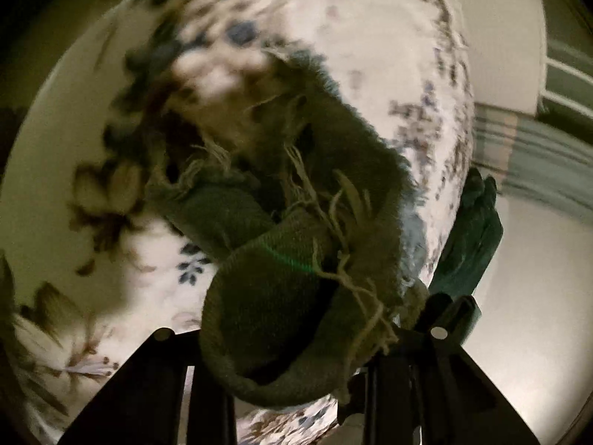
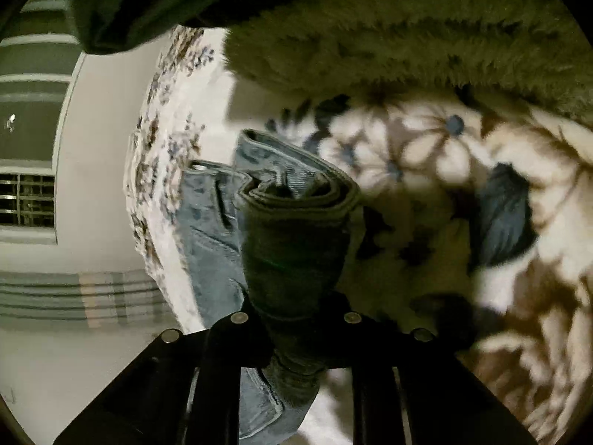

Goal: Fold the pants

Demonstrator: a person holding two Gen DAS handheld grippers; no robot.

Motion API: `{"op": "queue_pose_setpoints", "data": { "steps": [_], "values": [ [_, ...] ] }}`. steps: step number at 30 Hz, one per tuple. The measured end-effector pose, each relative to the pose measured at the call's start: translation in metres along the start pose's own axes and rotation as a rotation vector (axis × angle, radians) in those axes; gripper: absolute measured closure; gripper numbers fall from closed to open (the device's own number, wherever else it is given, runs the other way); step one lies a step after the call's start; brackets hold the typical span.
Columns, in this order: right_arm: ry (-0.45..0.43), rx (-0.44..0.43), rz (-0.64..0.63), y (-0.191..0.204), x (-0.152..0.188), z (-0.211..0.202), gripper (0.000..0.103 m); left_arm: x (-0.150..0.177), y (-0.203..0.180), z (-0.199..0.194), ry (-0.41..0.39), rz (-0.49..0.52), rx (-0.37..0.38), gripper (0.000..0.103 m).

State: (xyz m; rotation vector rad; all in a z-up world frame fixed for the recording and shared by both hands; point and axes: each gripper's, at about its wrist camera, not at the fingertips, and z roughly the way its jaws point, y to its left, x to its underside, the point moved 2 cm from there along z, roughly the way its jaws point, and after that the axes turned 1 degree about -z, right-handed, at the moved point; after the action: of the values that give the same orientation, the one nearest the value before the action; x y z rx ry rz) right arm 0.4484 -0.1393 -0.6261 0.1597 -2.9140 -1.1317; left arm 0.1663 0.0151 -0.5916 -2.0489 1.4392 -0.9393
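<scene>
The pants are denim jeans. In the left wrist view my left gripper (image 1: 296,330) is shut on a frayed hem of a pant leg (image 1: 281,259), dark and bunched, with loose threads hanging, lifted above the floral bedspread (image 1: 370,55). In the right wrist view my right gripper (image 2: 296,319) is shut on the waistband end of the jeans (image 2: 296,222), which is folded over on itself; lighter blue denim (image 2: 211,230) hangs below to the left. The fingertips of both grippers are hidden by cloth.
A fuzzy olive blanket (image 2: 407,37) lies at the top over a floral bedspread (image 2: 444,155). The bed's edge (image 2: 155,170) runs down the left, with pale floor and a striped rug (image 2: 74,293) beyond. A dark green object (image 1: 478,230) sits beside the bed.
</scene>
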Motion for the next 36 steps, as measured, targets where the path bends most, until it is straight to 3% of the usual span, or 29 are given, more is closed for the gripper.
{"op": "queue_pose_setpoints", "data": {
  "steps": [11, 17, 23, 28, 32, 36],
  "values": [
    [-0.044, 0.002, 0.038, 0.089, 0.031, -0.086, 0.088, -0.017, -0.138, -0.085, 0.006, 0.252, -0.053, 0.079],
    [-0.171, -0.005, 0.107, 0.133, 0.016, -0.174, 0.088, 0.009, -0.241, -0.100, 0.086, 0.421, -0.034, 0.079],
    [-0.396, -0.037, 0.201, 0.162, -0.047, -0.271, 0.088, 0.057, -0.362, -0.066, 0.228, 0.611, 0.045, 0.079],
    [-0.536, -0.016, 0.280, 0.159, -0.106, -0.326, 0.089, 0.108, -0.456, 0.004, 0.364, 0.748, 0.094, 0.079],
    [-0.631, -0.038, 0.380, 0.143, -0.136, -0.360, 0.088, 0.150, -0.504, 0.052, 0.446, 0.848, 0.094, 0.079],
    [-0.704, -0.057, 0.419, 0.132, -0.147, -0.388, 0.088, 0.180, -0.531, 0.063, 0.519, 0.874, 0.112, 0.079]
  ]
}}
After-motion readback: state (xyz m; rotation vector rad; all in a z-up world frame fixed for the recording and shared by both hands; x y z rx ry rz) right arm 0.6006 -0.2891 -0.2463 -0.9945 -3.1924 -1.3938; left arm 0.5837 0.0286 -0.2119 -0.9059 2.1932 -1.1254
